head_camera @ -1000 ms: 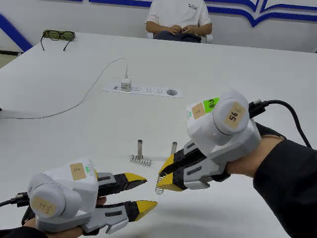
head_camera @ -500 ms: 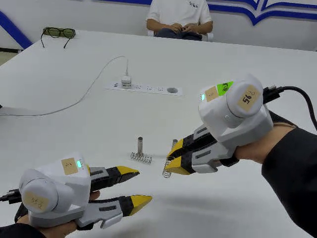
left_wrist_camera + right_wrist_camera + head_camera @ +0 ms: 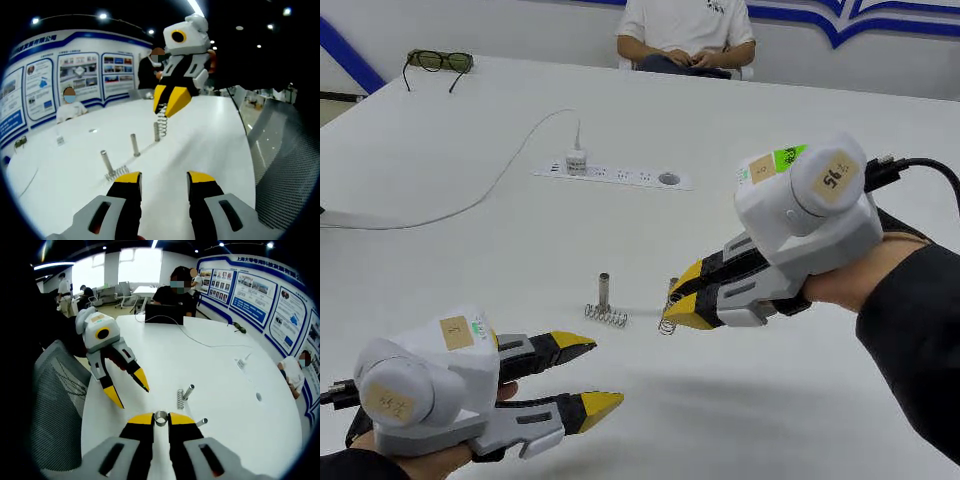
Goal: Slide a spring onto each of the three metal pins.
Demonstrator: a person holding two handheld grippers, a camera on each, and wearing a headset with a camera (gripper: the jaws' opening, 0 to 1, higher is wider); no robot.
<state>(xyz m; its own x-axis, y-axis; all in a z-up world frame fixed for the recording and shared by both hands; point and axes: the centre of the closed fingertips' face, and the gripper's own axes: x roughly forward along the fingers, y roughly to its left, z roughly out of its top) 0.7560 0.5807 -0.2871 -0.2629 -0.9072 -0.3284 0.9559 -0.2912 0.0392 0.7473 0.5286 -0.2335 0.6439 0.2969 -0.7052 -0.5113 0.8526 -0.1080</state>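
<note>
My right gripper (image 3: 675, 305) is shut on a small coil spring (image 3: 667, 323) that hangs from its yellow tips, just in front of a short metal pin (image 3: 672, 287). In the right gripper view the spring (image 3: 160, 417) sits end-on between the jaws. Left of it stands a second pin (image 3: 604, 290) with another spring (image 3: 606, 317) lying on the table at its base. The left gripper view shows three pins in a row (image 3: 106, 161) (image 3: 135, 144) (image 3: 156, 131), with the held spring (image 3: 161, 117) above the farthest. My left gripper (image 3: 592, 375) hovers open, near and to the left.
The white table (image 3: 470, 270) carries a power strip (image 3: 620, 180) with a plugged charger and a cable (image 3: 490, 195) trailing left. Dark glasses (image 3: 438, 65) lie at the far left corner. A person (image 3: 685, 30) sits at the far edge.
My right gripper has carried the hanging spring up and away from me, close to the right-hand pin. The left gripper has stayed open in about the same place.
</note>
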